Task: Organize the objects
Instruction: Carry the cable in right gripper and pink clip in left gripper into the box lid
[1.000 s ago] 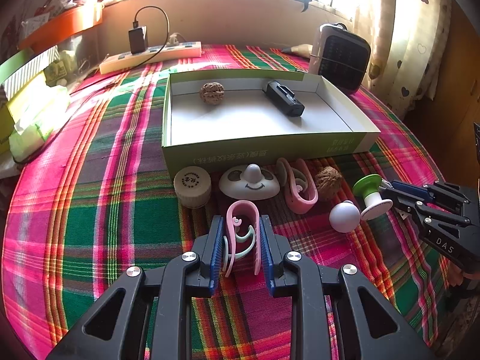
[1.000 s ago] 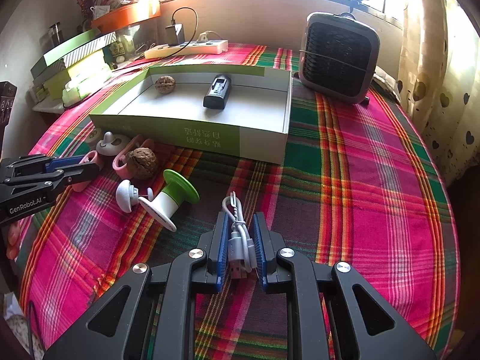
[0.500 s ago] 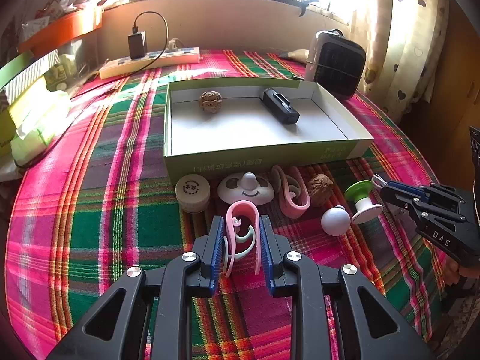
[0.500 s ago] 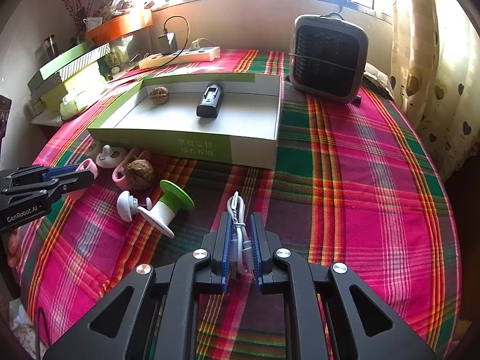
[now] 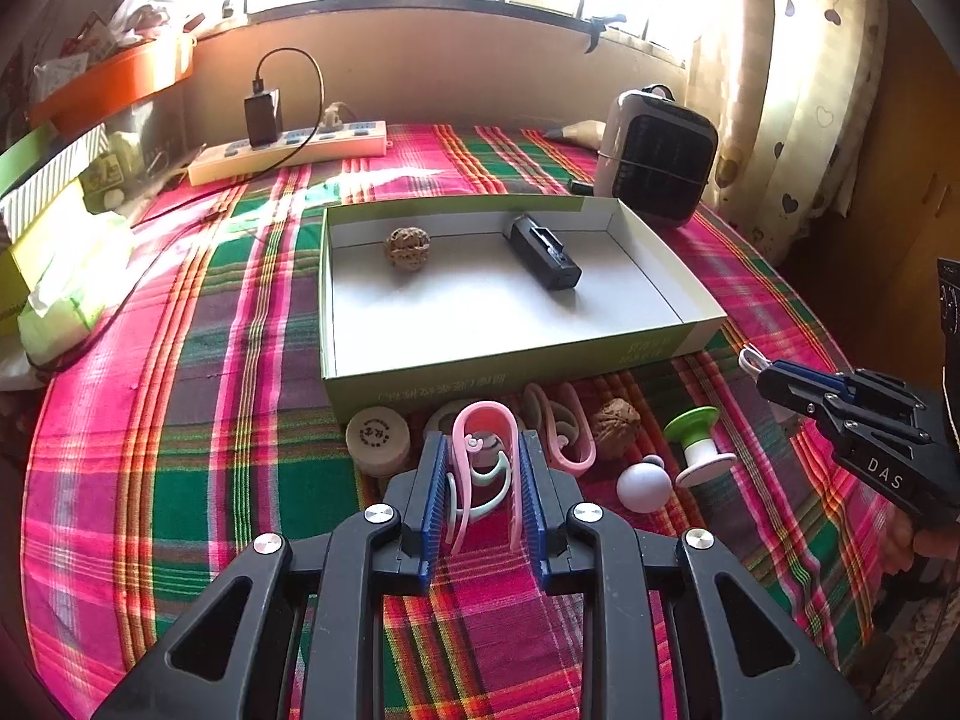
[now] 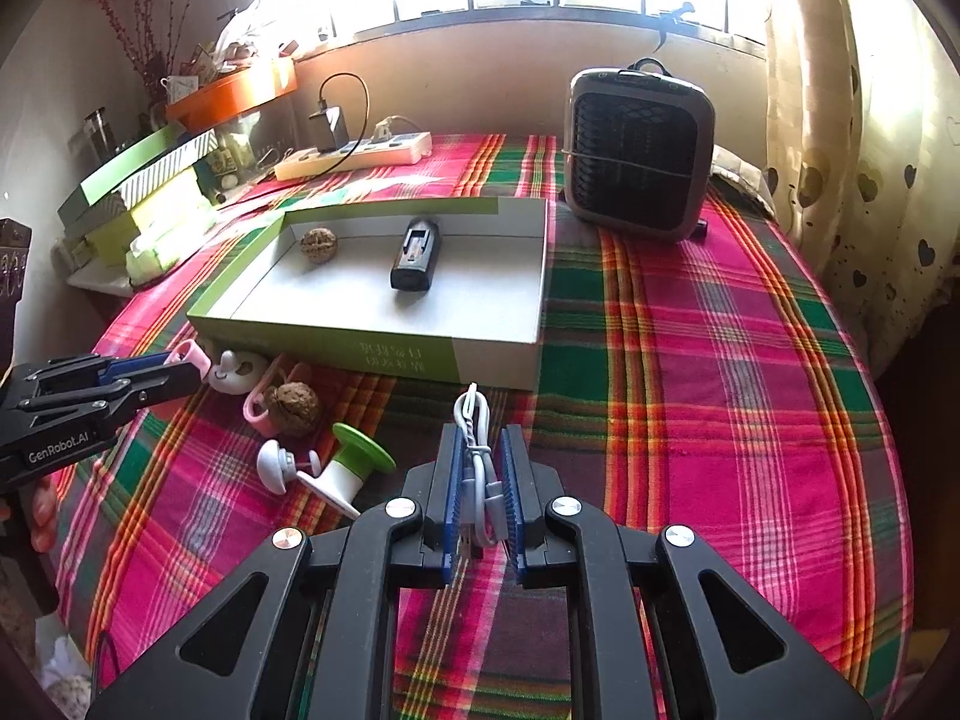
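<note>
On the far left of the counter, covered in a pink and green plaid cloth, a stack of green and white boxes sat near the edge, with a power strip carrying a black plug beyond it by the wall. The left gripper had its fingers closed on a pink hook clip, held up just in front of the open box. Below the clip, along the box's near wall, lay a round beige cap, a second pink clip, a loose walnut, a white ball and a green and white spool, all close together on the cloth. Inside the box rested another walnut toward the back left and a black device to its right, well apart from each other. Further right, the right gripper held its fingers narrow, clamped on a coiled white cable, just in front of the box's near right corner. At the far right rear stood a small grey heater, beside a curtain with heart prints.
</note>
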The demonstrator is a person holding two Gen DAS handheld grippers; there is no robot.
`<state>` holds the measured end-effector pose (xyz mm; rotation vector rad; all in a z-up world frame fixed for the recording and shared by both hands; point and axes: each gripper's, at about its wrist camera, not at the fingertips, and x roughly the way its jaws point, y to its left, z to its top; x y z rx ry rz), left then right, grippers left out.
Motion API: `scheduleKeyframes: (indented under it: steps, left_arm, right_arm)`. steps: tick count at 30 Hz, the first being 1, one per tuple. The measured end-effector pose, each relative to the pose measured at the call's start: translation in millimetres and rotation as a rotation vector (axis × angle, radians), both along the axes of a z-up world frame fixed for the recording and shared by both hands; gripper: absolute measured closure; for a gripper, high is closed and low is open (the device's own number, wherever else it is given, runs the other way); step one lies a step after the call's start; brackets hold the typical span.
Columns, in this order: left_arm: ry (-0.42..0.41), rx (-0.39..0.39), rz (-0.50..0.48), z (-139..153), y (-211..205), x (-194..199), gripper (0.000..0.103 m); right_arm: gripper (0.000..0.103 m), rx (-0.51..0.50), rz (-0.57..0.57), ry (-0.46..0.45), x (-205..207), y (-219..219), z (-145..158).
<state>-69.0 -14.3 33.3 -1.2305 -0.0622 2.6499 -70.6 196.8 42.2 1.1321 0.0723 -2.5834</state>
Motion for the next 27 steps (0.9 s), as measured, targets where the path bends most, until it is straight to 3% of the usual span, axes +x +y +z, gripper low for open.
scheduleKeyframes:
  steps: [14, 27]
  left_arm:
    - [-0.002, 0.02, -0.028, 19, 10, -46, 0.082]
    - [-0.025, 0.017, -0.023, 18, 12, -105, 0.082]
  right_arm:
    - [0.089, -0.032, 0.004, 0.022, -34, -15, 23]
    - [0.089, -0.026, -0.004, -0.001, -90, -36, 23]
